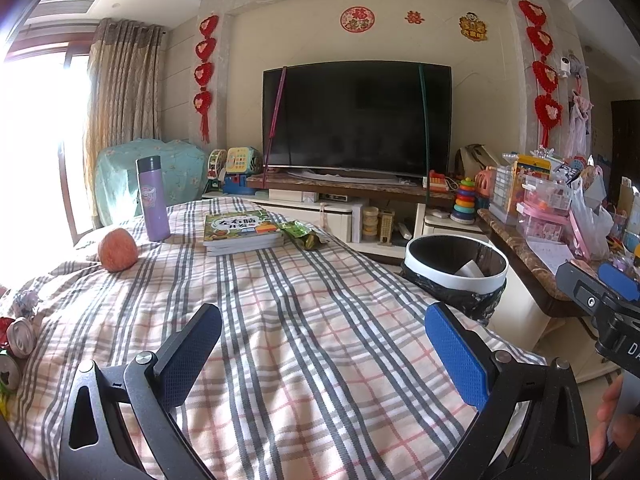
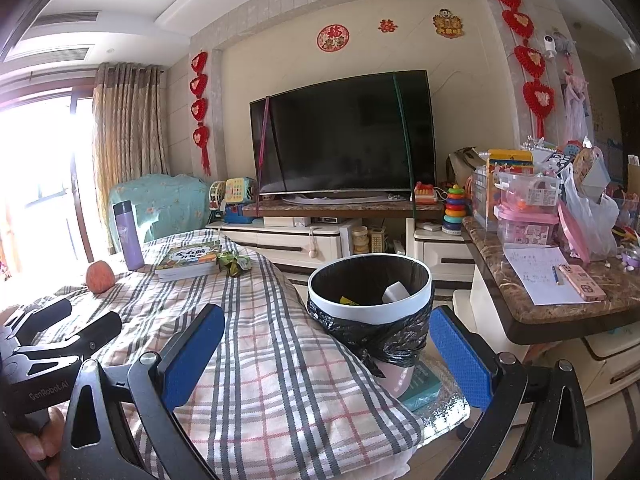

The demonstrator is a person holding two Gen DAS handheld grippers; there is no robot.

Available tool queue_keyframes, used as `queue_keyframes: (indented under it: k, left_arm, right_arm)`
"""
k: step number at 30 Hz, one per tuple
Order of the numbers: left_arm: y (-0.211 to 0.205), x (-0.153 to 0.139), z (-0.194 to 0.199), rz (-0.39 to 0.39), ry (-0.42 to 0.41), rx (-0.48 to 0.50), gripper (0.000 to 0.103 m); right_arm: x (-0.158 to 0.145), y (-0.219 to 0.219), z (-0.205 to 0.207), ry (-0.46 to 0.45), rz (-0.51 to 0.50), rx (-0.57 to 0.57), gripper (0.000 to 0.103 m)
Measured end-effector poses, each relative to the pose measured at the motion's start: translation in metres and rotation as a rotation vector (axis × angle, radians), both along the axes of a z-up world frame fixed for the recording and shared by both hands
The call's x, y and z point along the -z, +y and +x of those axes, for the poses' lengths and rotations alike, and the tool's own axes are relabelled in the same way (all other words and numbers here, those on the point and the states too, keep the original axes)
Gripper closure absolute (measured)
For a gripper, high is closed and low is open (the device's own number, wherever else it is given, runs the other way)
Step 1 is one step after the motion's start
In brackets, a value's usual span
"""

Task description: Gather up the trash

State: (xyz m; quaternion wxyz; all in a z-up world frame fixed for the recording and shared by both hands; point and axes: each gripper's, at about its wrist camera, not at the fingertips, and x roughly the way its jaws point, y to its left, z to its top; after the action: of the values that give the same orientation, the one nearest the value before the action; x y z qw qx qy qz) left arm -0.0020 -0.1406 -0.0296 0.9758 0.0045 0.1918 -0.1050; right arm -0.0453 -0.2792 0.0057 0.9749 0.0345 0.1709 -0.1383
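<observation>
Hovering level over the plaid cloth (image 1: pixel 304 320), left gripper (image 1: pixel 324 356) and right gripper (image 2: pixel 326 356) spread empty.

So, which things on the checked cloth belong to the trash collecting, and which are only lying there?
Belongs to the job:
- crumpled green snack wrapper beside the books
- round white bin with black liner, some scraps already inside

Only lying about:
- tall purple flask
- stack of green-covered children's books
- round orange-red fruit, probably not trash
- pink phone on the marble counter
</observation>
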Motion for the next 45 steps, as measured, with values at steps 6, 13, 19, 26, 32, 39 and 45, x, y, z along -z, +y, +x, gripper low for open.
queue_keyframes:
  k: [6, 13, 19, 26, 32, 39, 45]
  left_arm:
    - [0.001, 0.001, 0.002, 0.001, 0.003, 0.003, 0.001]
    - [0.002, 0.004, 0.006, 0.005, 0.007, 0.005, 0.001]
    - [0.002, 0.004, 0.005, 0.005, 0.006, 0.005, 0.001]
    - [0.003, 0.006, 0.007, 0.006, 0.008, 0.01, 0.001]
    - [0.003, 0.007, 0.008, 0.005, 0.009, 0.011, 0.001]
    - [0.004, 0.01, 0.01, 0.013, 0.012, 0.016, 0.001]
    - [0.002, 0.01, 0.013, 0.014, 0.014, 0.023, 0.001]
  right_arm:
    - [0.0, 0.0, 0.0, 0.0, 0.0, 0.0, 0.0]
    - [0.001, 0.0, 0.001, 0.001, 0.002, -0.002, 0.0]
    - [0.002, -0.001, 0.002, 0.002, 0.004, -0.007, 0.0]
    - [0.005, 0.0, 0.004, 0.005, 0.007, -0.012, 0.0]
    - [0.005, 0.0, 0.004, 0.004, 0.007, -0.016, 0.0]
    - [0.006, -0.001, 0.005, 0.008, 0.014, -0.021, 0.0]
    - [0.006, -0.003, 0.005, 0.01, 0.018, -0.02, 0.0]
